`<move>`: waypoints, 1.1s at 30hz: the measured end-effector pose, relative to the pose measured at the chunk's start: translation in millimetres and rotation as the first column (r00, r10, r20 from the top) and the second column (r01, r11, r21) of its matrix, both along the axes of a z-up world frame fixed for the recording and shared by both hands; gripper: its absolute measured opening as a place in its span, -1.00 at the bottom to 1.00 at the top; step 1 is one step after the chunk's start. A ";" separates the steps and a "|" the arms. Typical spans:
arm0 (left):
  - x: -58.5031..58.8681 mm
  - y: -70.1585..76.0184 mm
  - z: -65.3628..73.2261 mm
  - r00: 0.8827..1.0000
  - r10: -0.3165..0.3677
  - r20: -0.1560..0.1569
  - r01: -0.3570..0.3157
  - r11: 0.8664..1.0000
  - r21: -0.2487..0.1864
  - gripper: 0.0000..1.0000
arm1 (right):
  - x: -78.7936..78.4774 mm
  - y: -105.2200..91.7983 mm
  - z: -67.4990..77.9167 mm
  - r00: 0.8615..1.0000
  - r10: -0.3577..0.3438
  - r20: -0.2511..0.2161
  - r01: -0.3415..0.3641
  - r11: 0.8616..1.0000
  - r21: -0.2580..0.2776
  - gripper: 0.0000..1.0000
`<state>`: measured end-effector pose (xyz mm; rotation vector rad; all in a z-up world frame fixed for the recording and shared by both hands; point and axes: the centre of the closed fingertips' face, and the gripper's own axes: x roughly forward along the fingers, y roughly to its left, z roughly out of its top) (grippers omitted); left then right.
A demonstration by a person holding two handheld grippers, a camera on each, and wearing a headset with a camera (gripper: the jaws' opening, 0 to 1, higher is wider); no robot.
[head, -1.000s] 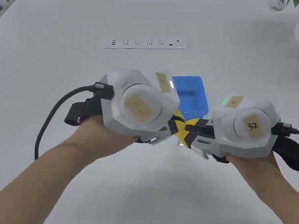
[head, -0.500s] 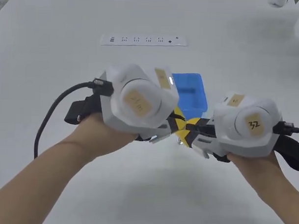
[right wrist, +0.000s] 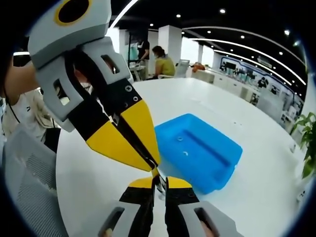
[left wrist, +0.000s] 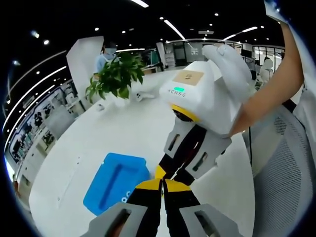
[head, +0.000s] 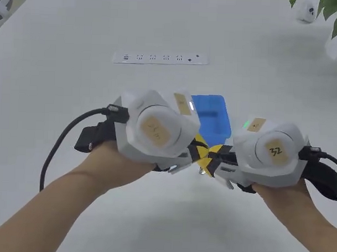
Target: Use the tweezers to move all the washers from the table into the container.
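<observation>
The two grippers meet tip to tip above the white table, just in front of the blue container [head: 211, 113]. My left gripper [left wrist: 162, 184] has its yellow jaws pressed shut; whether anything sits between them I cannot tell. My right gripper [right wrist: 158, 184] is shut on a thin metal piece, the tweezers [right wrist: 158, 190], whose tip [head: 202, 171] pokes out below the jaws in the head view. In the right gripper view the blue container [right wrist: 199, 151] lies just beyond the jaws, with two small washers [right wrist: 180, 138] inside. In the left gripper view the container [left wrist: 116, 181] lies to the left.
A white power strip [head: 160, 58] lies farther back on the table. A green plant [head: 332, 15] stands at the far right corner. A black cable [head: 60, 144] trails from the left gripper. People sit at desks in the background.
The head camera has tilted, so the scene sits a little lower. The grippers stay joined at their tips; the right one has edged slightly left and down.
</observation>
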<state>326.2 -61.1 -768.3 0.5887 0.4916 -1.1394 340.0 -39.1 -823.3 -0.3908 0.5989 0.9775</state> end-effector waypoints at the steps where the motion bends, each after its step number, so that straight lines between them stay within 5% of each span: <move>1: -0.7 -0.3 -0.1 1.000 -0.004 0.004 0.004 1.000 0.009 -1.00 | -0.5 0.3 0.0 1.000 0.006 0.006 -0.006 1.000 -0.014 -0.94; 8: -6.4 -0.6 2.5 0.999 -0.024 0.023 0.024 0.999 0.034 -1.00 | -4.9 0.4 3.2 0.999 0.036 0.035 -0.034 0.997 -0.069 -0.95; 33: -1.9 4.1 50.3 0.990 -0.020 0.140 0.015 0.999 0.037 -1.00 | 5.2 6.9 53.9 0.989 0.058 0.136 -0.050 0.997 -0.063 -0.95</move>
